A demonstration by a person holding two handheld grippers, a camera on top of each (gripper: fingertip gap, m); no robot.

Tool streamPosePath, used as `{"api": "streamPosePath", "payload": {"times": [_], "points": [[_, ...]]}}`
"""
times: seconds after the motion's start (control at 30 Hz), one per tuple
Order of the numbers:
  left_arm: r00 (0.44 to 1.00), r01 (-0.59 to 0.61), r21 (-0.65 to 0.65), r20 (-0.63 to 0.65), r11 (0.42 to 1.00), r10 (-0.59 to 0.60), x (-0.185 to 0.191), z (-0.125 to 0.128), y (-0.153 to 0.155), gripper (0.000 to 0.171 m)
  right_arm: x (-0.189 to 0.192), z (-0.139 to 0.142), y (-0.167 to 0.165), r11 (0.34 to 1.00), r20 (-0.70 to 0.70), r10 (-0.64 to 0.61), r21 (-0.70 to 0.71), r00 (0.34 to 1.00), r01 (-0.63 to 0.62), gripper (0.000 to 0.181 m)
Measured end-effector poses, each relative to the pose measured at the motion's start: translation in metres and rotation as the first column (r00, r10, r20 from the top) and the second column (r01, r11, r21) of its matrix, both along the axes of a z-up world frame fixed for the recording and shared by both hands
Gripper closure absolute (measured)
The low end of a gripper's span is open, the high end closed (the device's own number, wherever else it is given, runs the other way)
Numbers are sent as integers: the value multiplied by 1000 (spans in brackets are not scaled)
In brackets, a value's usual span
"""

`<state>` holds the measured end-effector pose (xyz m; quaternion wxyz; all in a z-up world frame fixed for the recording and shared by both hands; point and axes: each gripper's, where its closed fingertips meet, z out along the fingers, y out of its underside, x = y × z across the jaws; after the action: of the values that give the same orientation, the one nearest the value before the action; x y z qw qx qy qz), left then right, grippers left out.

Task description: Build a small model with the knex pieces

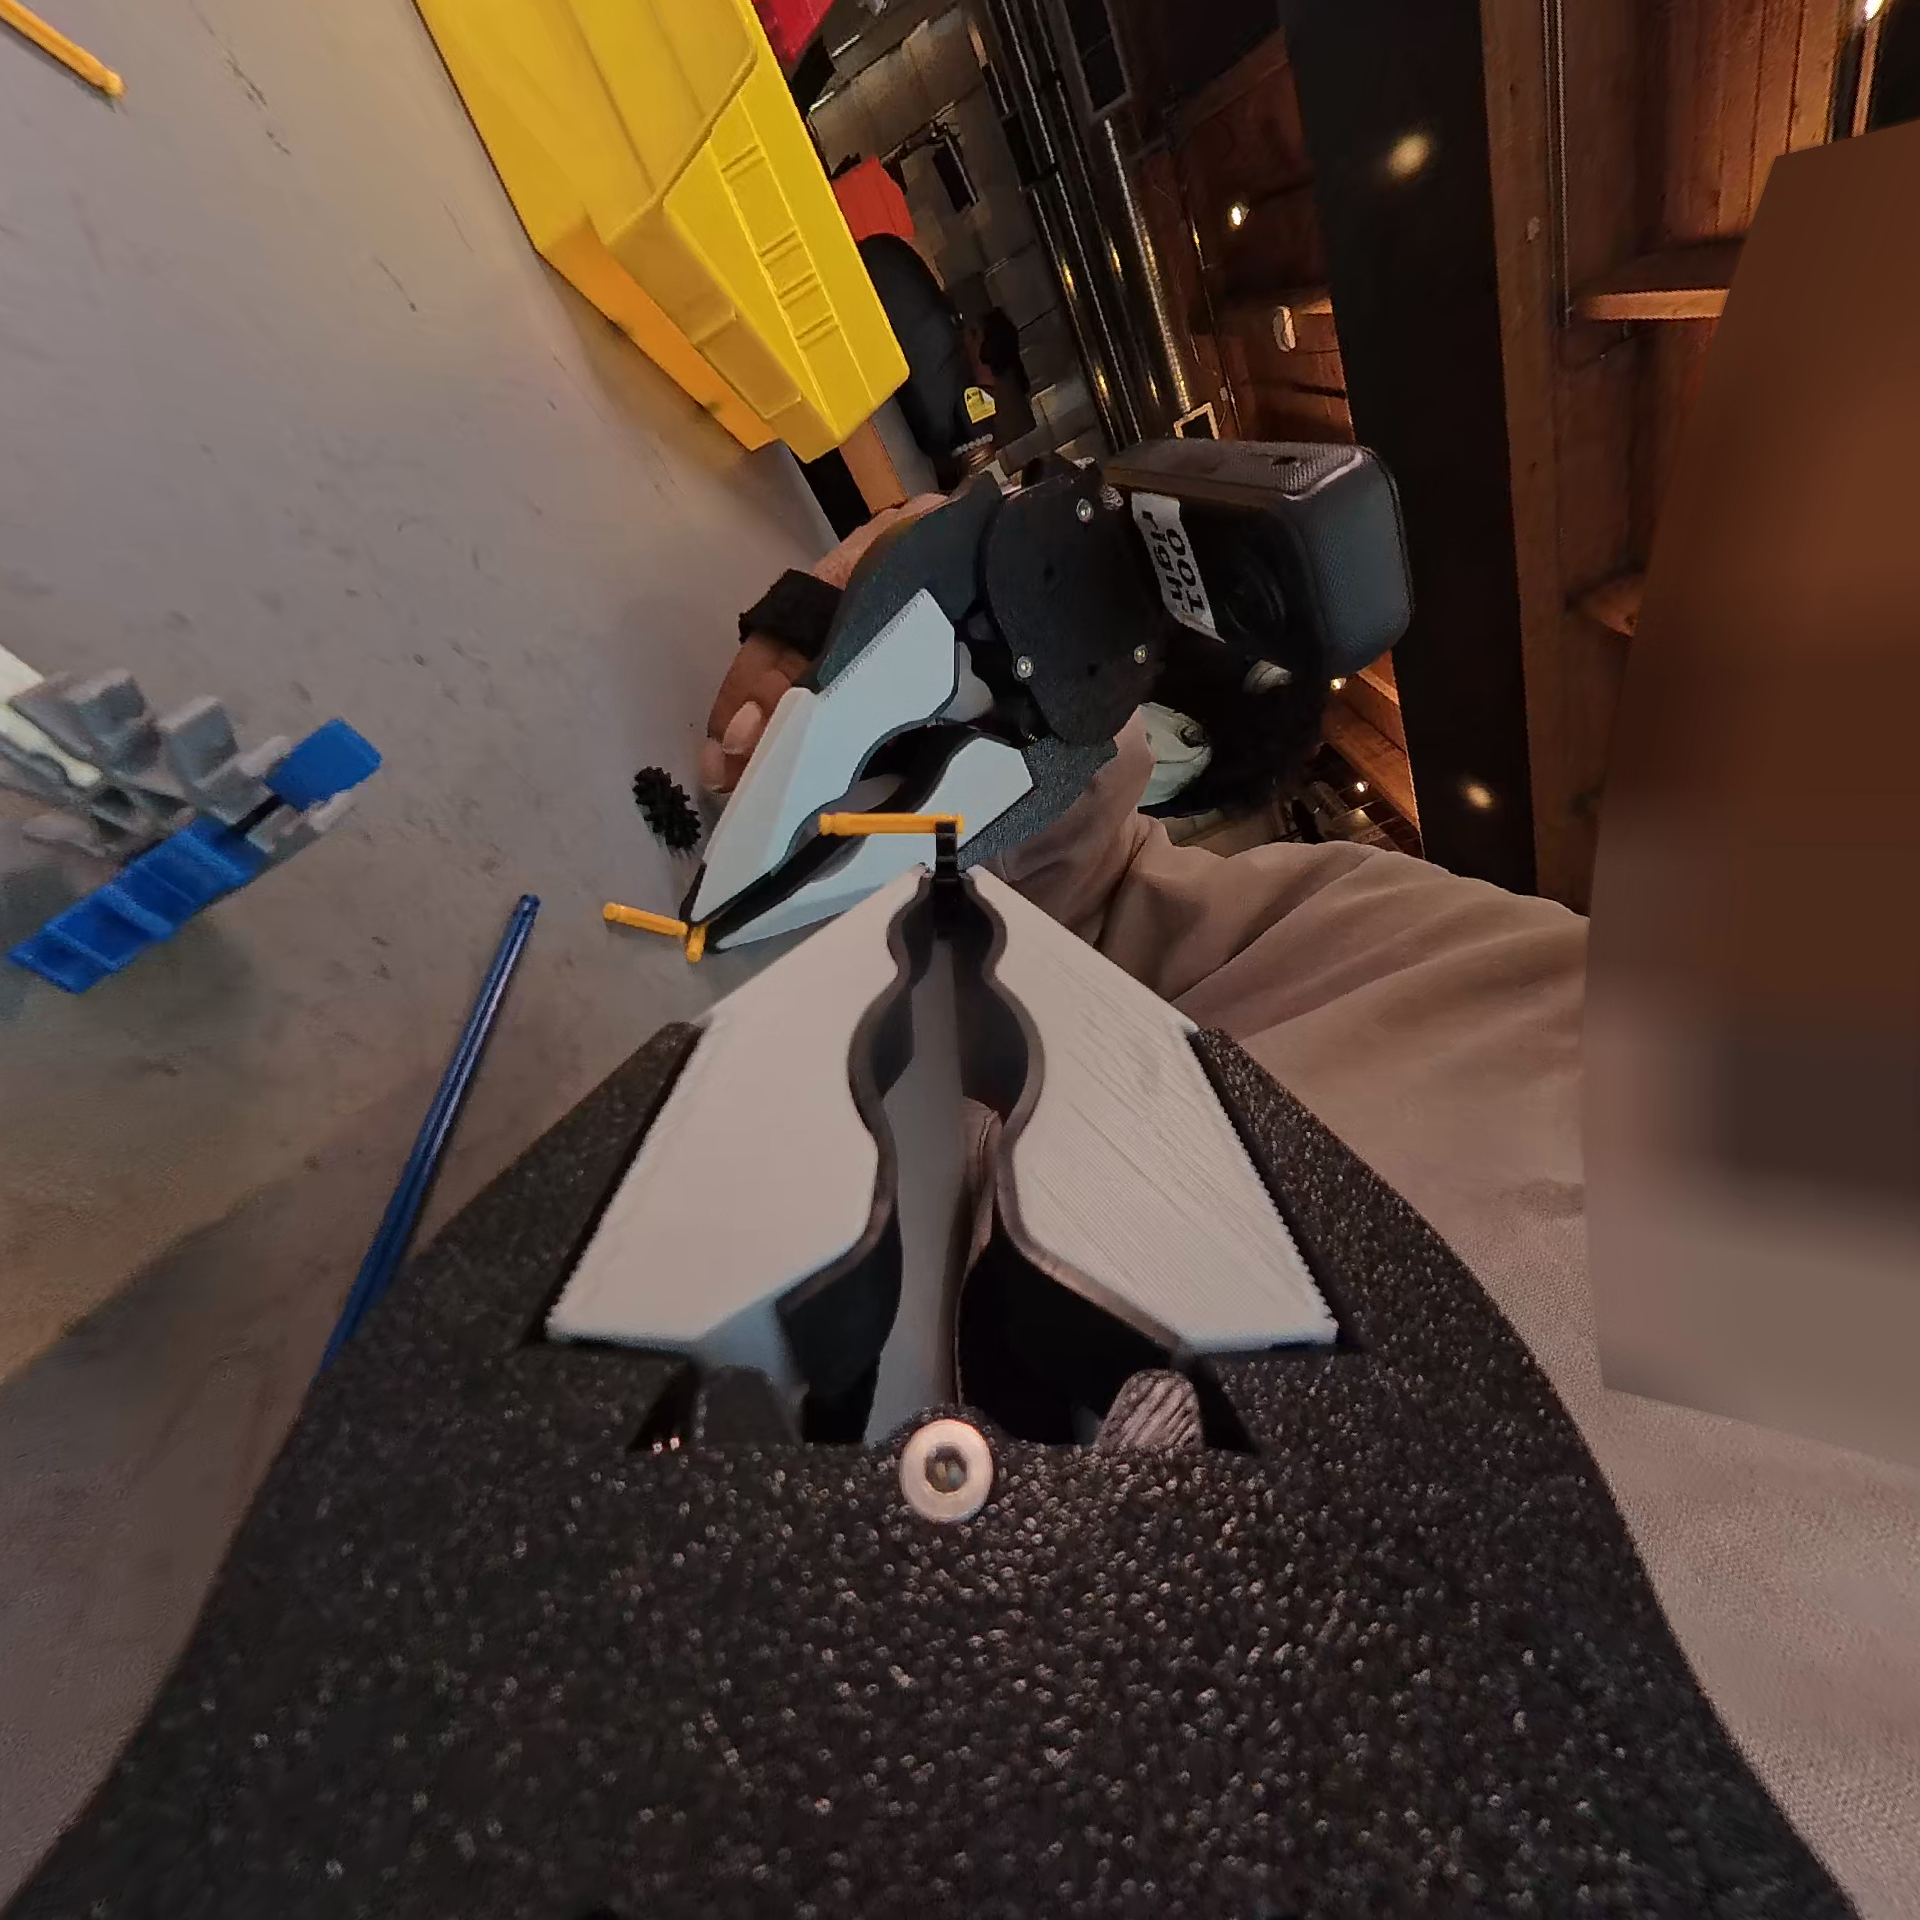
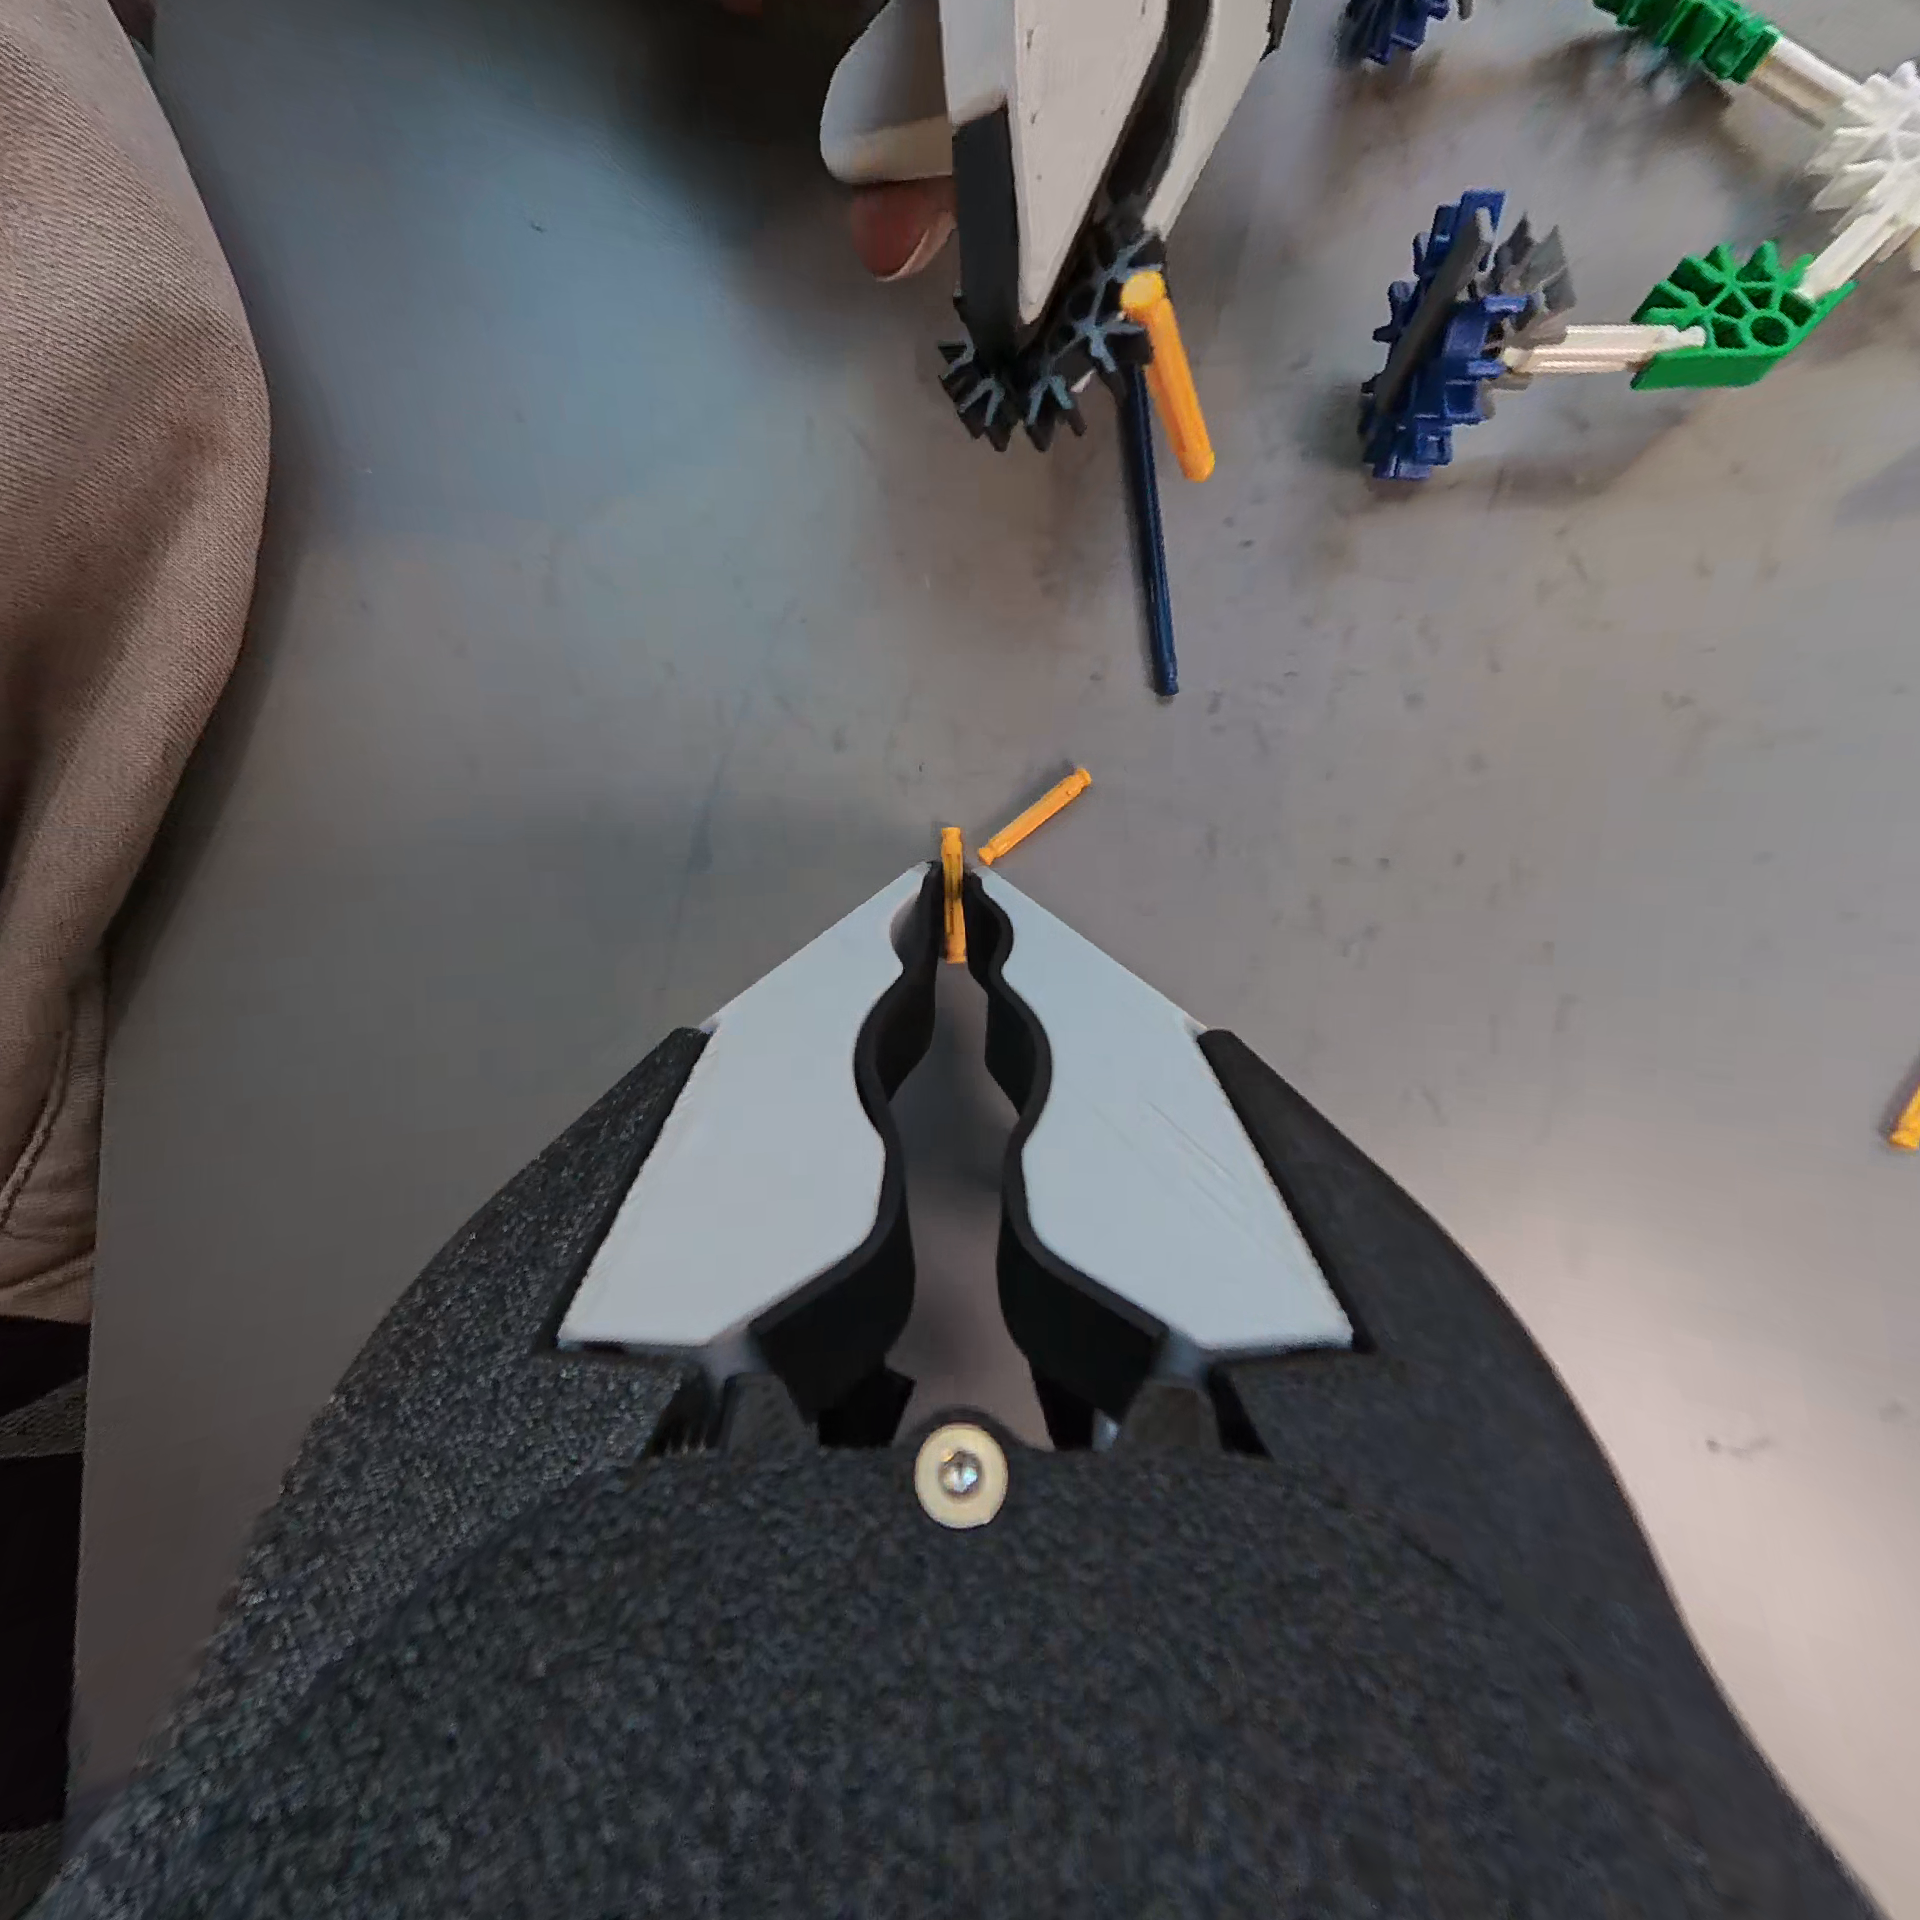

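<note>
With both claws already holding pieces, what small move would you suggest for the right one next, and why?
Probably lift the right claw slightly. It is shut on a short yellow rod low over the grey table, beside another loose yellow rod, while the left claw grips a black connector.

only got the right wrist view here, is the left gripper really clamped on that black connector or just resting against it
Observer: Clamped. The left wrist view shows the left gripper shut on the black connector at its very tips.
Operator: ok, my right gripper is shut on a short yellow rod. is the blue rod plugged into that connector
Observer: No. The blue rod lies flat on the table beside the left gripper, apart from the connector.
Operator: anything farther off that i cant see
Observer: A yellow bin stands on the table beyond both grippers, outside your view.
</note>
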<state>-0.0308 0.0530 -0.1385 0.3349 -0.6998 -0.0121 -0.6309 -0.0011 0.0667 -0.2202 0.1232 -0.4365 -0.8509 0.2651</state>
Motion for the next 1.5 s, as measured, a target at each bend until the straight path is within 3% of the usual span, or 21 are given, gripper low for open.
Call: {"api": "streamPosePath", "payload": {"times": [0.3,0.53,0.77,1.23,1.5], "points": [[999,11,38,-45,999,-10,3,2,-3,170,-10,0,-32,997,-60,75,-22,995,-77,180],[964,73,298,-265,952,10,14,18,-14,170,-10,2,-32,996,-86,72,-38,994,-76,178],[940,64,414,-331,908,85,11,26,-15,169,-12,10,-30,993,-126,46,-98,991,-59,172],[887,110,453,-446,885,118,14,16,-15,169,-15,47,-26,965,-261,-21,-256,965,-49,169],[885,111,442,-451,890,114,14,14,-15,169,-16,73,-29,931,-350,-54,-357,935,-80,169]]}}
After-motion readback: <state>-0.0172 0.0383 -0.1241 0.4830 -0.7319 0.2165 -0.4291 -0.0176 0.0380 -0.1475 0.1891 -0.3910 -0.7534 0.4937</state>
